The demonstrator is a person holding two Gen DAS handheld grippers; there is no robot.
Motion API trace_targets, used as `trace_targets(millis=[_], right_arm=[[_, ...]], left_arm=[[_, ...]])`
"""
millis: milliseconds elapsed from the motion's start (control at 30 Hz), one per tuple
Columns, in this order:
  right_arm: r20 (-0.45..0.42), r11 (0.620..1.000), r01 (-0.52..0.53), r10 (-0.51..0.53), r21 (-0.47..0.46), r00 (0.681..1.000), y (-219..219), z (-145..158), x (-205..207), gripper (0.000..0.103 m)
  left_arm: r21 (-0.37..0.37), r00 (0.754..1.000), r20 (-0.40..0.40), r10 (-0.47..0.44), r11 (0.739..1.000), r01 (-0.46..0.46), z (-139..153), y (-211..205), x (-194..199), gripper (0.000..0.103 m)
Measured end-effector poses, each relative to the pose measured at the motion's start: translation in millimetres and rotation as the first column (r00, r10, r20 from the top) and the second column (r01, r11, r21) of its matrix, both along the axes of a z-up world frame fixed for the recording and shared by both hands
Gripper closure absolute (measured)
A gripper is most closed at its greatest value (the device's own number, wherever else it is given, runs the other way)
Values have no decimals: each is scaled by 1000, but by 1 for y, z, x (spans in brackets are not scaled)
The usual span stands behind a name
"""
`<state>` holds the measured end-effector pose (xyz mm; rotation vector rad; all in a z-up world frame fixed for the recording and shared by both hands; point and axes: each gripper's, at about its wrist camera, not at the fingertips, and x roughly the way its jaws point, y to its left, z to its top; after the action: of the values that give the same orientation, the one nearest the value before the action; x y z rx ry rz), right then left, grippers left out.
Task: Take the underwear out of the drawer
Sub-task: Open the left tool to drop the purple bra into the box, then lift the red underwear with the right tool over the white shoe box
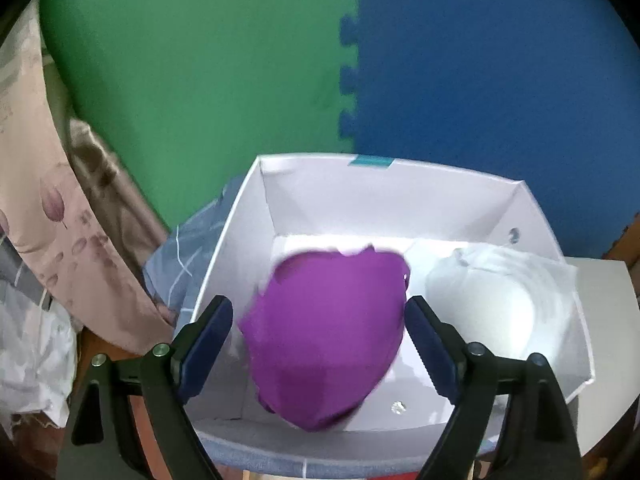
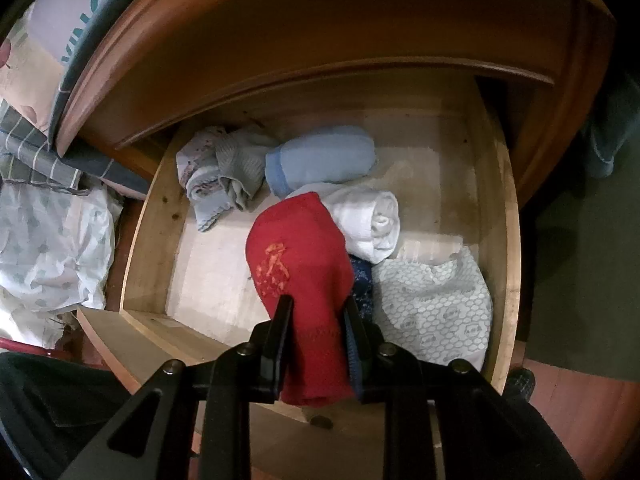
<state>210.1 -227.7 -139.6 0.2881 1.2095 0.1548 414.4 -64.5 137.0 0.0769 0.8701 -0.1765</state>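
Observation:
In the left wrist view a purple underwear (image 1: 324, 332) sits between the wide-apart fingers of my left gripper (image 1: 320, 306), over a white box (image 1: 360, 196). The pads stand clear of the cloth on both sides, so the gripper is open. A white garment (image 1: 492, 292) lies in the box's right half. In the right wrist view my right gripper (image 2: 317, 302) is shut on a red underwear (image 2: 296, 256) with an orange print, held above the open wooden drawer (image 2: 500, 200).
The drawer holds a light blue roll (image 2: 320, 156), a white roll (image 2: 372, 216), a grey patterned cloth (image 2: 216, 168), a dark blue piece (image 2: 362, 284) and a white patterned pack (image 2: 432, 308). Green mat (image 1: 200, 80) and blue mat (image 1: 480, 80) lie beyond the box; floral fabric (image 1: 52, 200) hangs left.

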Motion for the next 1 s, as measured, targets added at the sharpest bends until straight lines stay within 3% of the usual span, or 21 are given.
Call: trace_targets(millis=[200,400,633,767,1000], right_arm=[[6,1000,11,-11,-15,1000,-2,0,-1,79],[64,999,37,-35,-38,997,-7,11,-3,79],[166,997,50,-39,-59,985,-9,44,-11,79],[184,995,41,-24,-91,983,-5,65,-18,79],[195,991,48,-22,-128,981,-5,109,-39,79]], left_arm=[[-45,999,43,-3,999,5,20,11,-34,14],[-6,992,125,21,1000,-20,19,36,-87,11],[40,986,137,95,994,-101,-26,73,-137,9],[-4,986,90,144,990,-144,-55,91,-144,9],[34,981,55,184,982,-187,-87,113,-142,9]])
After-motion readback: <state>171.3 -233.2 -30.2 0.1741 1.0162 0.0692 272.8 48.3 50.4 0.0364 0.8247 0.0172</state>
